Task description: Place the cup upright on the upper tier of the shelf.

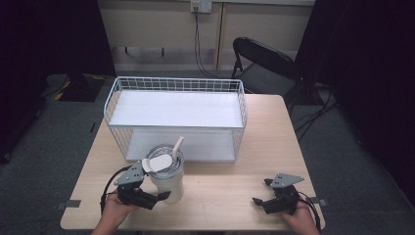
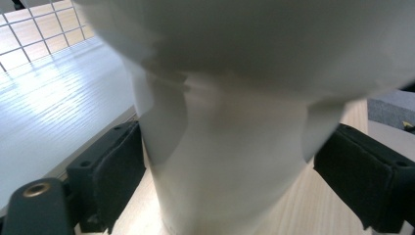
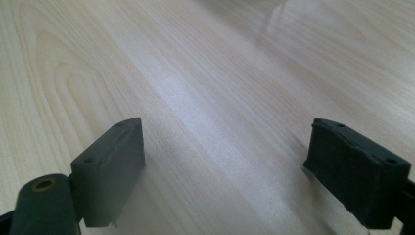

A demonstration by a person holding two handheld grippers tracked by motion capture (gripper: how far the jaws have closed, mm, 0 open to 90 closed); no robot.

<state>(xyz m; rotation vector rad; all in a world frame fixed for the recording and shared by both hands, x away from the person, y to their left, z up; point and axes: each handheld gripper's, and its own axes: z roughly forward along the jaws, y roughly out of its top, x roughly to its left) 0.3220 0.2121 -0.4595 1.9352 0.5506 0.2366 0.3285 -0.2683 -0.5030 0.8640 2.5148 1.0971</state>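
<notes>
High view: a white cup [image 1: 168, 180] with a clear lid and a pale straw [image 1: 177, 146] stands upright on the wooden surface [image 1: 230, 188], just in front of the wire basket [image 1: 176, 117], near the basket's front left corner. The basket is a white wire rack with a flat white shelf on top and another below, and it sits toward the far side of the surface from the cup.

The left tongs [image 1: 157, 197] lie at the cup's left side, low near its base, held by a hand [image 1: 116, 209] that comes in from the near edge. In the left gripper view the cup [image 2: 230, 147] stands between the two black jaws; the left one lies against the cup's wall and the right one sits at its other side with a sliver of space that is hard to judge, so the left tongs [image 2: 230, 176] are set around the cup, and I cannot tell whether they press it.

The right tongs [image 1: 260, 201] are well to the right of the cup, near the front right corner of the surface. In the right gripper view the right tongs [image 3: 225, 161] stand wide, jaws far apart over bare wood [image 3: 195, 88].

A black folding chair [image 1: 264, 63] stands behind the basket, beyond the surface.
</notes>
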